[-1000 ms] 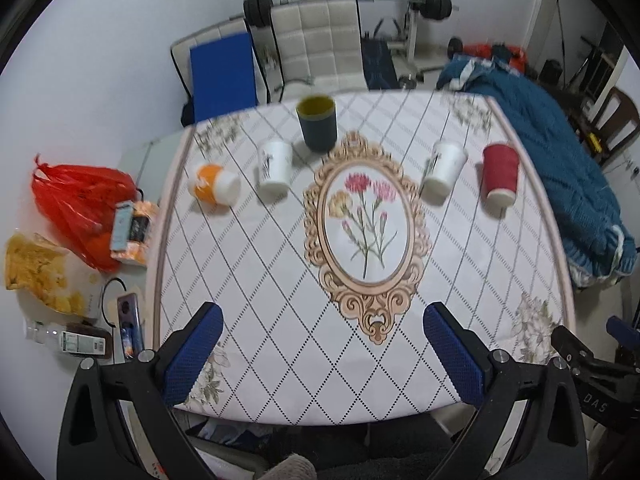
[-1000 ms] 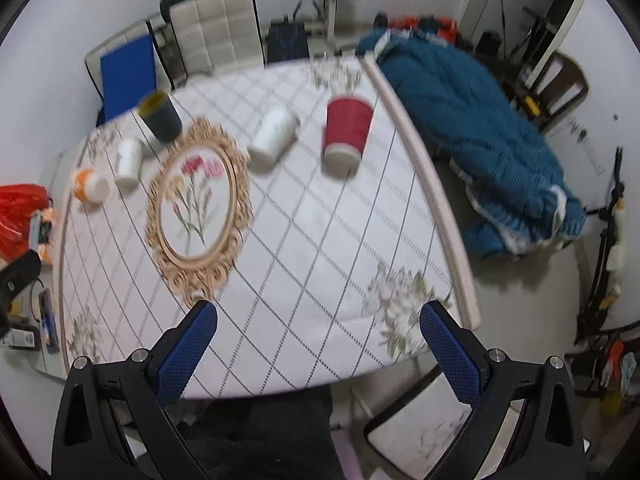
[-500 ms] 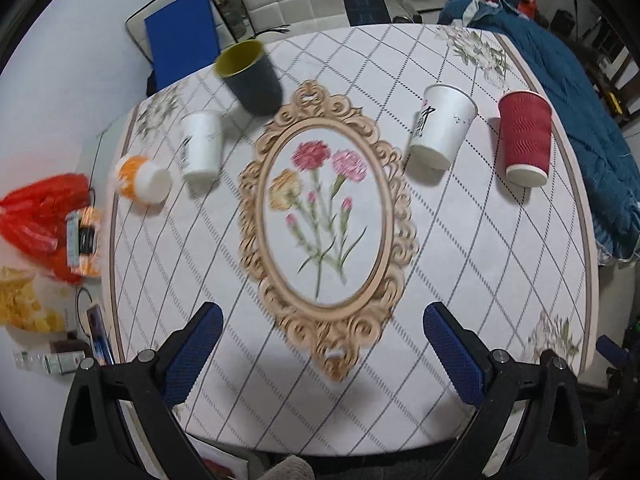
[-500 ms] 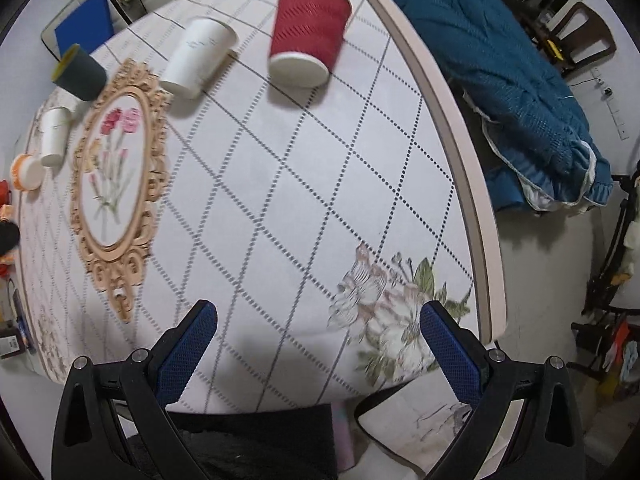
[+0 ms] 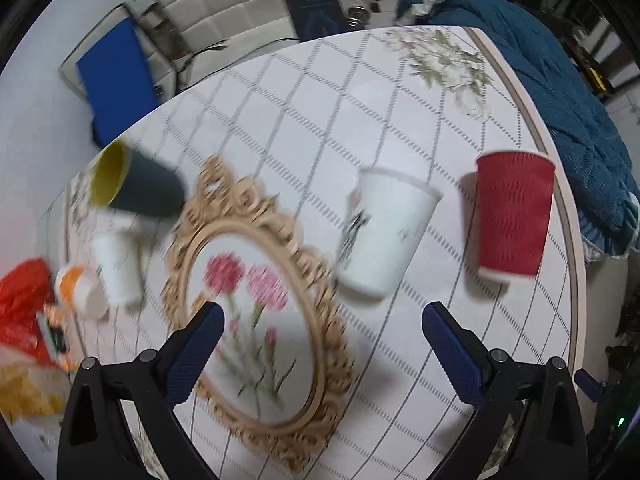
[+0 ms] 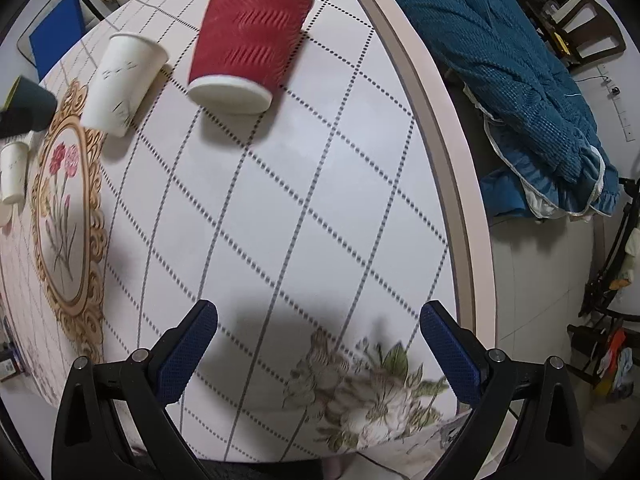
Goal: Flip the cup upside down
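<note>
Several cups stand upright on the patterned tablecloth (image 5: 304, 92). A red ribbed cup (image 5: 514, 212) is at the right, a white paper cup (image 5: 384, 236) beside it, a dark cup with a yellow inside (image 5: 136, 188) at the left, then a smaller white cup (image 5: 120, 270) and an orange-and-white cup (image 5: 80, 292). My left gripper (image 5: 322, 322) is open and empty, just short of the white paper cup. In the right wrist view the red cup (image 6: 252, 36) and white cup (image 6: 124, 84) lie ahead. My right gripper (image 6: 318, 320) is open and empty above the cloth.
The table's right edge (image 6: 440, 128) runs beside a bed with a blue blanket (image 6: 508, 60). Chairs (image 5: 224, 12) stand behind the table. A red bag (image 5: 20, 312) and snack packets lie off the table's left side.
Both grippers have moved forward and lower over the table. The white and red cups now look much larger and closer. Both jaws stay wide open.
</note>
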### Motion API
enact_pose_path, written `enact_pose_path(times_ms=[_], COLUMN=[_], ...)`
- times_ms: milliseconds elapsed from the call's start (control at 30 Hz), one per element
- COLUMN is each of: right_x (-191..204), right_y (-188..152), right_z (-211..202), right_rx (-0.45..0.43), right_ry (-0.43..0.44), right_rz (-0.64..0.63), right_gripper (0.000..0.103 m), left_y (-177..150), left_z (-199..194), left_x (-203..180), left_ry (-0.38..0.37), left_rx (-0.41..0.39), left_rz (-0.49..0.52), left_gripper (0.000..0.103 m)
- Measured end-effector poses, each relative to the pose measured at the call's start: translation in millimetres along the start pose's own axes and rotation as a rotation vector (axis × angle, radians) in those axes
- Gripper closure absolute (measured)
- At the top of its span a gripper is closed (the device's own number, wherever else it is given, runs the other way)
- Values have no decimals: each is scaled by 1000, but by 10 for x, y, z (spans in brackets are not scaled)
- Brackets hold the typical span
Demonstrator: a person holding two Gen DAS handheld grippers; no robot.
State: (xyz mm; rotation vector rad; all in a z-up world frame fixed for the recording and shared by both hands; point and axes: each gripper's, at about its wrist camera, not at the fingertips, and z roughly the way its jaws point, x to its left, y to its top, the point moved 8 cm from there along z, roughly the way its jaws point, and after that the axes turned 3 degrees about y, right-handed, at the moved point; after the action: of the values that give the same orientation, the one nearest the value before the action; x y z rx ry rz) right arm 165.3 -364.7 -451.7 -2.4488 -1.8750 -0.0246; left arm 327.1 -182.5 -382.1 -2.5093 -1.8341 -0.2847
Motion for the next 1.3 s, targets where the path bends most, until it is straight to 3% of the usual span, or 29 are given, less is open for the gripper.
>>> enact_pose_path(times_ms=[267, 500, 633, 1000, 1300], right_x=[-83, -147, -170, -141, 166], right_y=[329, 532, 567, 605, 470], right_z=[127, 242, 313, 349, 200], right_rx=[7, 19, 35, 55, 47], right_ry=[-9, -12, -10, -4, 15], right_rz=[-13, -8, -11, -17, -62], right_gripper=[0, 0, 0, 0, 0], left_y=[353, 446, 469, 334, -401], left_z=[452, 773, 889, 860, 755], left_x=[-379, -506, -547, -302, 309], left_ry=[-2, -23, -46, -67, -134], left_rx=[55, 114, 142, 142, 234], left_rz=[164, 190, 187, 91, -111], left_gripper=[3, 8, 40, 42, 42])
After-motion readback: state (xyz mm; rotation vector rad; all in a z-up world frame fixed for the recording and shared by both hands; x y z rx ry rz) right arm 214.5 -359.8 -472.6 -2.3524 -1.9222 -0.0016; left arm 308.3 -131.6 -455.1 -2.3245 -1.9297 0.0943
